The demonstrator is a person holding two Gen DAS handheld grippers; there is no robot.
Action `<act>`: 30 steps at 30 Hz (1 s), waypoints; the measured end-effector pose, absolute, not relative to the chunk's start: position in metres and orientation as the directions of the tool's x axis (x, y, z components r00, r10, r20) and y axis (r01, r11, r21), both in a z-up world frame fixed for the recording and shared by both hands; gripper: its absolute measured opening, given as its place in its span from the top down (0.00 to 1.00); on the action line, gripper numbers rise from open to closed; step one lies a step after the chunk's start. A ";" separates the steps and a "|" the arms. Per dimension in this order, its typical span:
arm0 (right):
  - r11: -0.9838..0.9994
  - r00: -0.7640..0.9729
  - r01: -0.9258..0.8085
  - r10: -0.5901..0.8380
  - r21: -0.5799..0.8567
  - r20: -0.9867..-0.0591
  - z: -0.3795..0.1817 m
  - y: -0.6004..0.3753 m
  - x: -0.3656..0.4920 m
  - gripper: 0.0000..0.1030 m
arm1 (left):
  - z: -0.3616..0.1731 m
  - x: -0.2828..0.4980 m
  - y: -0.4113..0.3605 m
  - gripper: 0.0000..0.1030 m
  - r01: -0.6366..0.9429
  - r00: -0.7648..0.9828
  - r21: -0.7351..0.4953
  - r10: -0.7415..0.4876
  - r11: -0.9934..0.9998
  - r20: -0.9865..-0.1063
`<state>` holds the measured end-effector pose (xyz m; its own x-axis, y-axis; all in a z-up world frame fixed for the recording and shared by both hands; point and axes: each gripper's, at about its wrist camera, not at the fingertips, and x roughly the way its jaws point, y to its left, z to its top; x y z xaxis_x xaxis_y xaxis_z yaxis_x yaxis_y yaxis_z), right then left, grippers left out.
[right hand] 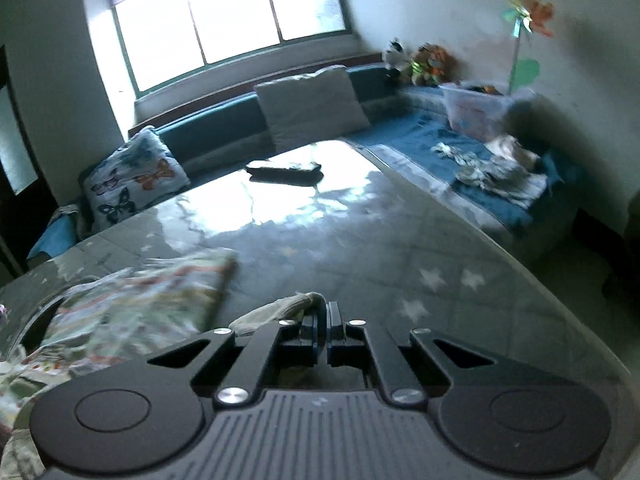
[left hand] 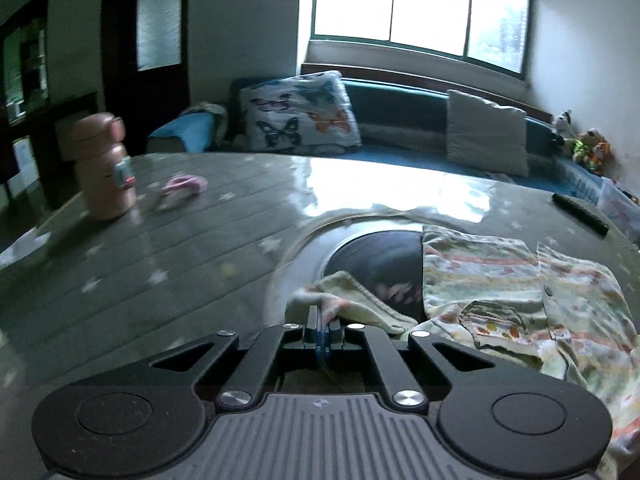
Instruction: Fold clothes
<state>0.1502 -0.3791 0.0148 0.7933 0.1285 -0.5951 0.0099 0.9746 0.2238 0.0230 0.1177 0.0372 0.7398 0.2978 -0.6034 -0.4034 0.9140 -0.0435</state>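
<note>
A pale patterned garment [left hand: 492,280] with orange and green stripes lies spread on the glossy grey table [left hand: 160,248], partly over a dark round inset [left hand: 372,256]. My left gripper [left hand: 323,320] is shut on one sleeve end of the garment, with cloth bunched at its tips. In the right wrist view the same garment [right hand: 136,296] stretches away to the left, and my right gripper [right hand: 326,312] is shut on another edge of it, a fold of cloth hanging over its left finger.
A pink bottle [left hand: 106,164] and a small pink item [left hand: 184,185] stand at the table's far left. A dark remote [right hand: 286,170] lies at the far edge. Beyond are a blue sofa [left hand: 400,100] with pillows, toys, a plastic bin [right hand: 476,110] and loose clothes [right hand: 496,172].
</note>
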 end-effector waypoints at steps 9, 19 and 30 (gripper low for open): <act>0.967 0.742 0.076 0.109 0.245 -0.661 -0.009 -0.404 0.124 0.88 | 0.018 -0.046 0.124 0.96 -0.455 0.656 0.001 0.336 0.890 -0.676; 0.993 0.752 0.067 0.016 0.101 -0.660 0.001 -0.394 0.100 0.56 | 0.023 -0.053 0.108 0.49 -0.425 0.665 0.112 0.394 0.898 -0.634; 0.999 0.787 0.003 0.021 0.038 -0.617 0.014 -0.371 0.114 0.42 | 0.026 -0.051 0.097 0.34 -0.377 0.692 0.176 0.403 0.909 -0.599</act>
<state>0.1137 -0.3706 0.0144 0.7867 0.0210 -0.6169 0.0032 0.9993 0.0381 -0.0515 0.0972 0.0260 0.6918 0.4029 -0.5992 -0.3769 0.9093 0.1764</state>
